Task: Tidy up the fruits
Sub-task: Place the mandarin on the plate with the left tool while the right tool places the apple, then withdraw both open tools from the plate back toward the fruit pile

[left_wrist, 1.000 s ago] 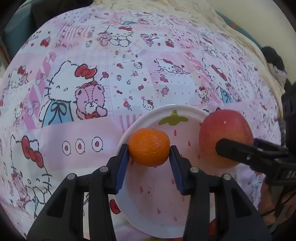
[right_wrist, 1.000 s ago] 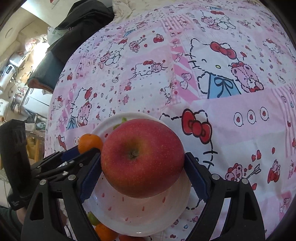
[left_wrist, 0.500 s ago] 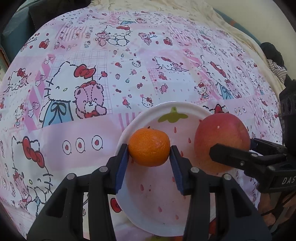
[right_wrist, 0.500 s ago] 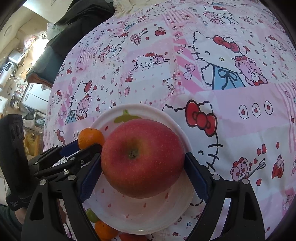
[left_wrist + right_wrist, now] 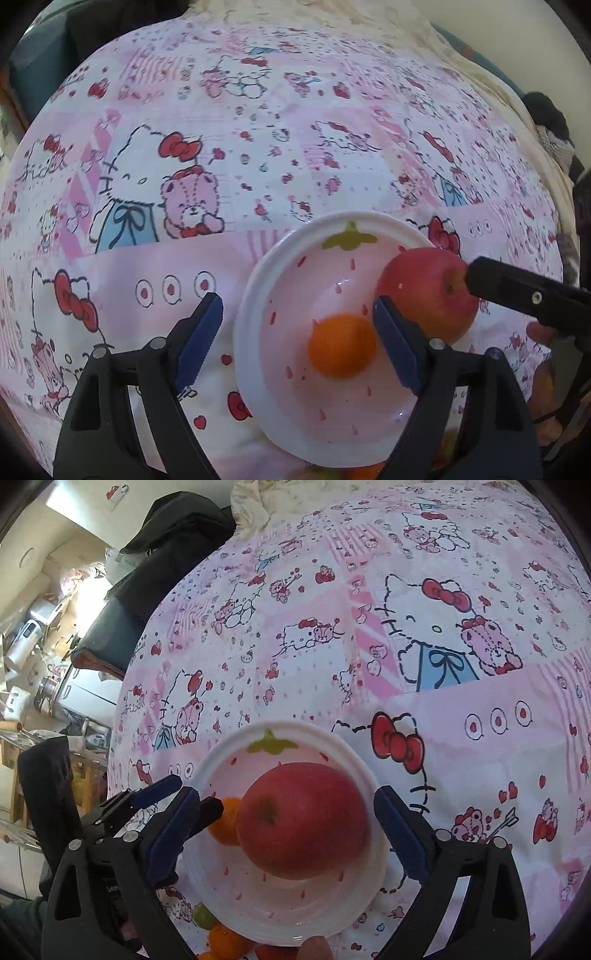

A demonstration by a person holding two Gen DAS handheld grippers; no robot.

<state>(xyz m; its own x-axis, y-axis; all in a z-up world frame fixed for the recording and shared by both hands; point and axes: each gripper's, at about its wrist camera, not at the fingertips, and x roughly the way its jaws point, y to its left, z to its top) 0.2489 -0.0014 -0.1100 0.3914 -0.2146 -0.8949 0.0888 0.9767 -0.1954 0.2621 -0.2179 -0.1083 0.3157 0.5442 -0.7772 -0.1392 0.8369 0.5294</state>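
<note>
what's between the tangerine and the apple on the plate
In the left wrist view, one blue pad of the open left gripper stands between the tangerine and apple.

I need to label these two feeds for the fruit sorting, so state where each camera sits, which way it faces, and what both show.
Left wrist: sits on the left hand-held gripper, looking steeply down at the white plate; its open jaws, just widened, flank the orange.
Right wrist: sits on the right hand-held gripper, looking steeply down; its jaws, just widened, stand clear of the apple.
Shared: plate, orange, apple, patterned cloth, and each other's hand-held gripper.
</note>
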